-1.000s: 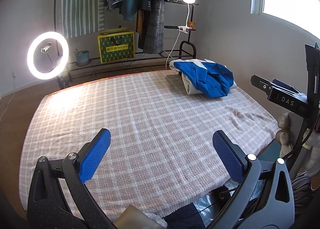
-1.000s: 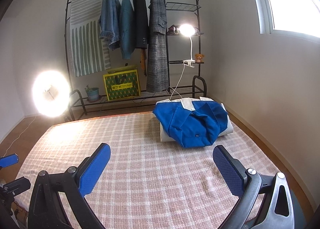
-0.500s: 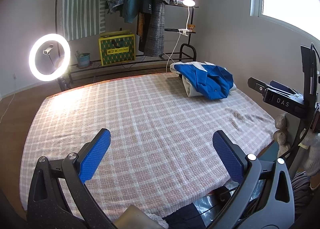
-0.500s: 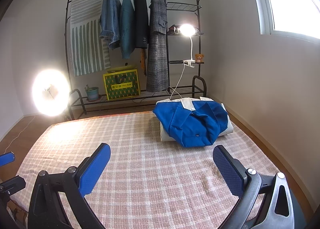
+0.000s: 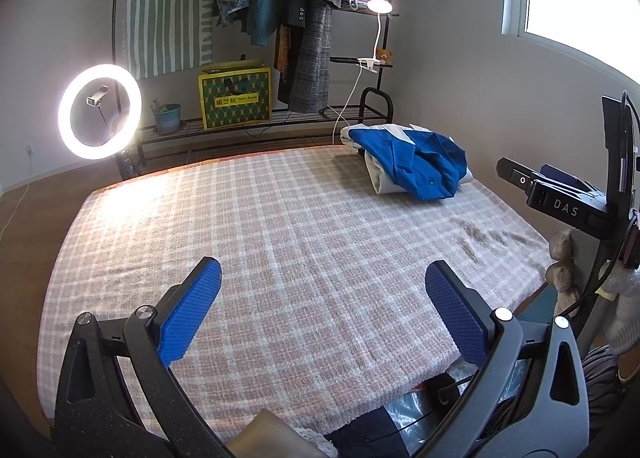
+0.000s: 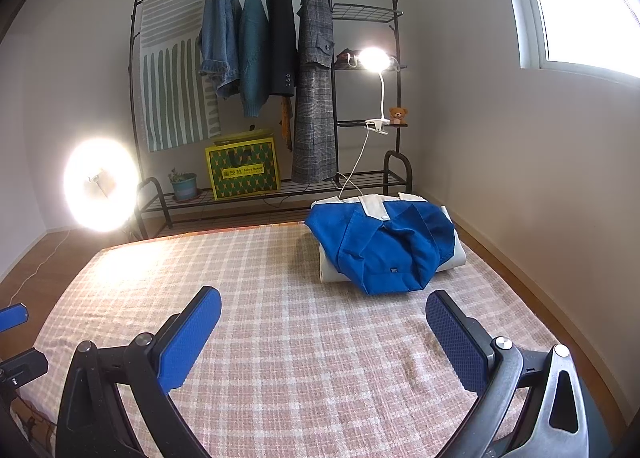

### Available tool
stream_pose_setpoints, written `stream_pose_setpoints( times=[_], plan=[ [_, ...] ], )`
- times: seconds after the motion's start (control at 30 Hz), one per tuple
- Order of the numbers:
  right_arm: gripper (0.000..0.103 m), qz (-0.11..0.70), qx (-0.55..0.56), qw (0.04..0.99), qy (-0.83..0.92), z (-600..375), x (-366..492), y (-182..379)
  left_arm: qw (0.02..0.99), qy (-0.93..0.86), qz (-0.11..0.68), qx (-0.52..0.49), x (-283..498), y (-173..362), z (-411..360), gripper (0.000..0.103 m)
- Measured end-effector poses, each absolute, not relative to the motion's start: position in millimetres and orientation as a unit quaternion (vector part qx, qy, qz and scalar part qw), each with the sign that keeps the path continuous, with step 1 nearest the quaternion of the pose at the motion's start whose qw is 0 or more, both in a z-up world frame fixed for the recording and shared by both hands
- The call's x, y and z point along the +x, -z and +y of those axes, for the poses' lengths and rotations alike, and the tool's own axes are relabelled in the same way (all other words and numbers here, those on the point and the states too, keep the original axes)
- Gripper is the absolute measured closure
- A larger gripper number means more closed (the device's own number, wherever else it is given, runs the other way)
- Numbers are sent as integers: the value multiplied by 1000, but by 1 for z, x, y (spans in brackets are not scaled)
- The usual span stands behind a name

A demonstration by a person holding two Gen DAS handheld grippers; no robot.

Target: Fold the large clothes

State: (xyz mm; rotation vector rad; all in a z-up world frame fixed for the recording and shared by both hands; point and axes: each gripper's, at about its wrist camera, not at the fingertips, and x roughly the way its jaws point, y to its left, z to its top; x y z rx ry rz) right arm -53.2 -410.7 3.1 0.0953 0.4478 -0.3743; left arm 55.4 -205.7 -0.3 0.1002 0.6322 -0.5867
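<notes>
A blue and white garment [image 6: 386, 244] lies folded in a bundle at the far right corner of the pink checked bed cover [image 6: 280, 298]. It also shows in the left wrist view [image 5: 412, 162]. My right gripper [image 6: 322, 330] is open and empty, held over the cover well short of the garment. My left gripper [image 5: 322, 298] is open and empty over the near part of the cover [image 5: 260, 226]. The right gripper's body [image 5: 560, 198] shows at the right edge of the left wrist view.
A black clothes rack [image 6: 280, 70] with hanging coats stands behind the bed, with a yellow-green box [image 6: 242, 170] and a plant pot [image 6: 184, 184] on its lower shelf. A lit ring light [image 5: 100, 112] stands at far left. A clip lamp [image 6: 374, 58] shines above the garment. Wall at right.
The left wrist view has tilted up and drawn back slightly, so the garment sits lower in frame. The right gripper has barely moved. Both stay open.
</notes>
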Motion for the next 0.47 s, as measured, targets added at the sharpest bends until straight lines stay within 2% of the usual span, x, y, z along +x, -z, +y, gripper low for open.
stream_pose_setpoints(
  times=[0.47],
  plan=[
    [0, 225, 47, 956, 181, -413, -52, -1, 911, 280, 300, 46, 50, -6, -210, 0]
  ],
)
